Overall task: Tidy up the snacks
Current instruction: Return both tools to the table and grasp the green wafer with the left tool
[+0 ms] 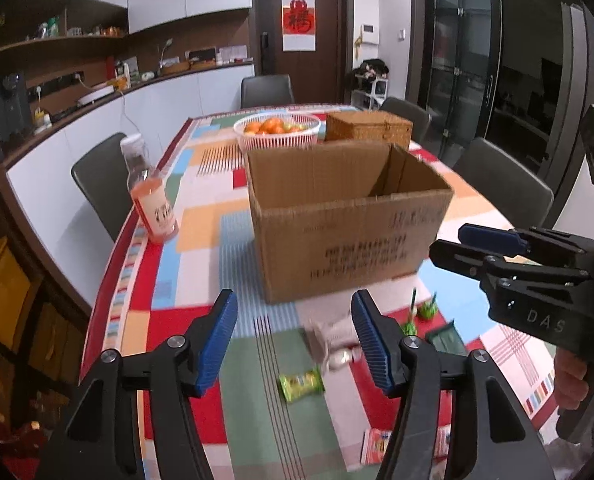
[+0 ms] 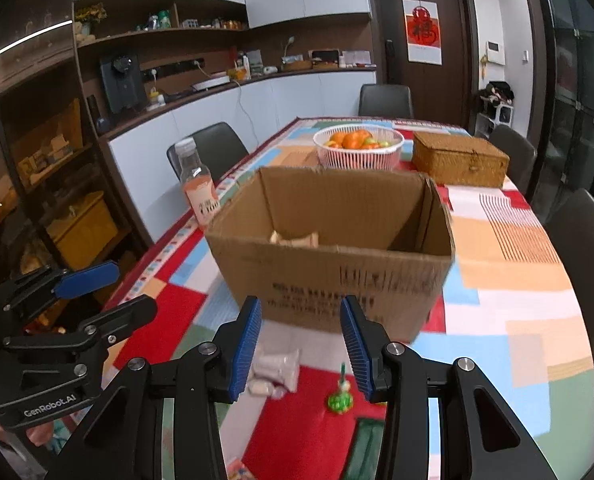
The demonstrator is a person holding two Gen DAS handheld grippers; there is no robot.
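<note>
Dining room, dark door and wall cabinets at the far end; long table (image 1: 201, 320) under a bright patchwork cloth, grey chairs around it.

Item 1: open cardboard box (image 1: 349, 216), mid-table, flaps gone or folded in. The right wrist view shows a pale packet lying inside against its near wall.
Item 2: loose snacks on the cloth just in front of the box: a white packet (image 2: 275, 372), a small green sweet (image 2: 340, 400), a green-yellow wrapped snack (image 1: 301, 386), a dark green packet (image 1: 445, 340) and a red-and-white packet (image 1: 377, 446) at the near edge. Blurred; kinds not certain.
Item 3: left gripper (image 1: 295, 344), jaws parted and empty, above the white packet and the green-yellow wrapped snack.
Item 4: right gripper (image 2: 301, 350), jaws parted and empty, near the left gripper, over the white packet and the green sweet.
Item 5: pink drink bottle (image 1: 151, 196) at the left edge; white fruit basket (image 1: 277, 132) and wicker case (image 1: 369, 130) beyond the box.

Hazards, as judged: both grippers aim at the same small cluster, so fingers may collide or shove a neighbouring snack aside. Thin wrappers may slip from a shallow pinch. A wide leftward sweep could topple the bottle.
</note>
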